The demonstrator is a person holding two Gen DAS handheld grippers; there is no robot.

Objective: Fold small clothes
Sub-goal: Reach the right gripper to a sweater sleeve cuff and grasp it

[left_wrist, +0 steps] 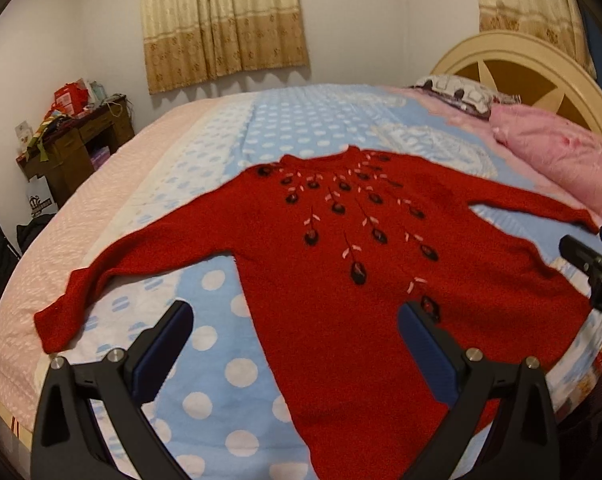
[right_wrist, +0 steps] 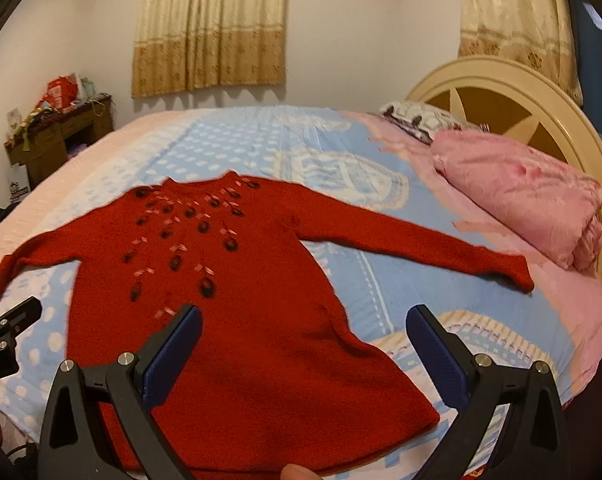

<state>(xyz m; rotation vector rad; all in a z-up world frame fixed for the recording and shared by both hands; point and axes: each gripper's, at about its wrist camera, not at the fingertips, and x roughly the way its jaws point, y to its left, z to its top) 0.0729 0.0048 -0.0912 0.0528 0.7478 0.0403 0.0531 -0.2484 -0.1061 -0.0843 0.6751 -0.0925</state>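
Note:
A red knitted sweater (left_wrist: 341,280) (right_wrist: 241,320) with dark flower and pink leaf embroidery lies flat and face up on the bed, both sleeves spread out sideways. My left gripper (left_wrist: 295,320) hovers open above its lower left part, holding nothing. My right gripper (right_wrist: 304,326) hovers open above the hem's right side, also holding nothing. The right gripper (left_wrist: 593,276) shows at the right edge of the left wrist view. The left gripper (right_wrist: 5,332) shows at the left edge of the right wrist view. A fingertip (right_wrist: 297,472) peeks in at the bottom.
The bed carries a blue polka-dot sheet (left_wrist: 221,360) with pink borders. A folded pink quilt (right_wrist: 533,208) and a patterned pillow (right_wrist: 417,120) lie by the cream headboard (right_wrist: 501,100). A cluttered wooden desk (left_wrist: 73,136) stands at the far left wall under curtains.

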